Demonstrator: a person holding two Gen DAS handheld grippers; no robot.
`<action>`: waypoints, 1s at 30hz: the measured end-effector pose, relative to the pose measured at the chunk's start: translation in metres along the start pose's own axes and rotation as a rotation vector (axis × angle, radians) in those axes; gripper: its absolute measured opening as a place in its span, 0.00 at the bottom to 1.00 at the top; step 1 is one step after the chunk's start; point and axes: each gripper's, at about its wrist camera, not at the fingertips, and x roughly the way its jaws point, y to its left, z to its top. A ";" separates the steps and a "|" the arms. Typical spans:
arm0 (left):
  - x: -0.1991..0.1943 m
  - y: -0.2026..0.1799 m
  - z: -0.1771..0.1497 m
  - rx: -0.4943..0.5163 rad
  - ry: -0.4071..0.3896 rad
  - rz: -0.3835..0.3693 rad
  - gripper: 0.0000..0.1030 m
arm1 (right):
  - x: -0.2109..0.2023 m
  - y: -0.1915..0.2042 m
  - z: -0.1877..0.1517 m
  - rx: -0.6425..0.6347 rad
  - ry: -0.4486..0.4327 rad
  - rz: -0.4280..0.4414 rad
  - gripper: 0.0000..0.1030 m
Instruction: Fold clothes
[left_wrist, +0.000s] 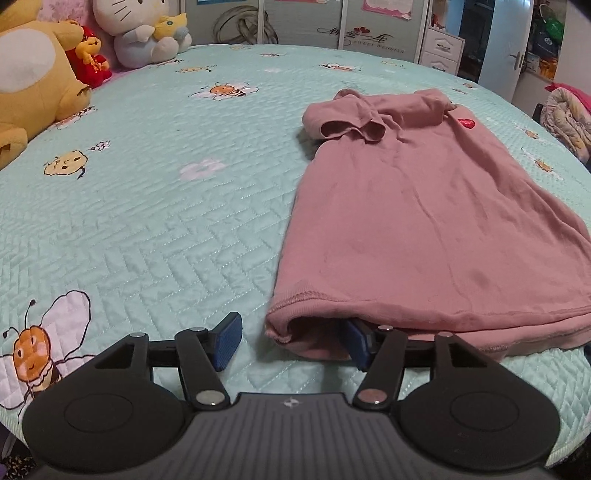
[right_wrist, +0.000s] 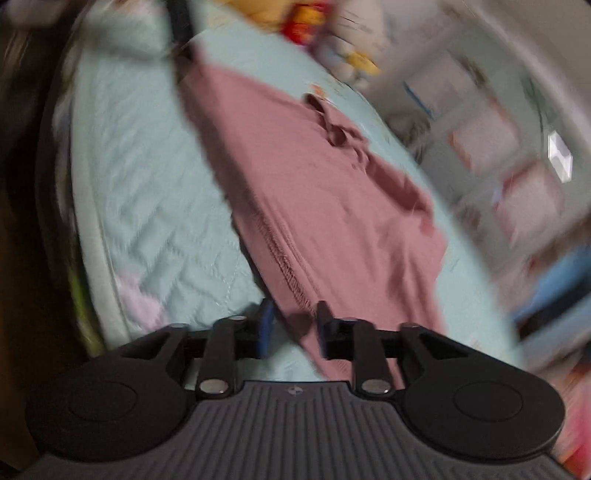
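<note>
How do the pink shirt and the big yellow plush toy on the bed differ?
The pink shirt lies flat and folded near the front edge; the yellow plush toy sits bulky and upright at the far side. The shirt is plain pink with a small red patch; the toy is yellow with a white patch. Both rest on the bed.

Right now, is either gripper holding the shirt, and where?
Neither. The left gripper is open around the shirt's near hem corner without pinching it. The right gripper is open at the hem too.

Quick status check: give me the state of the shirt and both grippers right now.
pink shirt: lying on the bed, partly folded, sleeve turned in over the body, hem corner between the left gripper's fingers.
left gripper: open, astride the hem corner.
right gripper: open, at the shirt's edge; view blurred.
</note>
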 end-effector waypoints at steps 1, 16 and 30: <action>0.002 0.001 0.001 -0.008 0.003 -0.005 0.60 | 0.000 0.006 0.000 -0.065 -0.010 -0.013 0.31; 0.008 0.002 0.006 -0.059 0.014 -0.028 0.61 | 0.019 0.012 0.018 -0.143 -0.171 -0.110 0.42; -0.019 0.024 -0.011 -0.110 -0.030 -0.017 0.66 | 0.005 -0.030 0.030 0.296 -0.122 0.328 0.00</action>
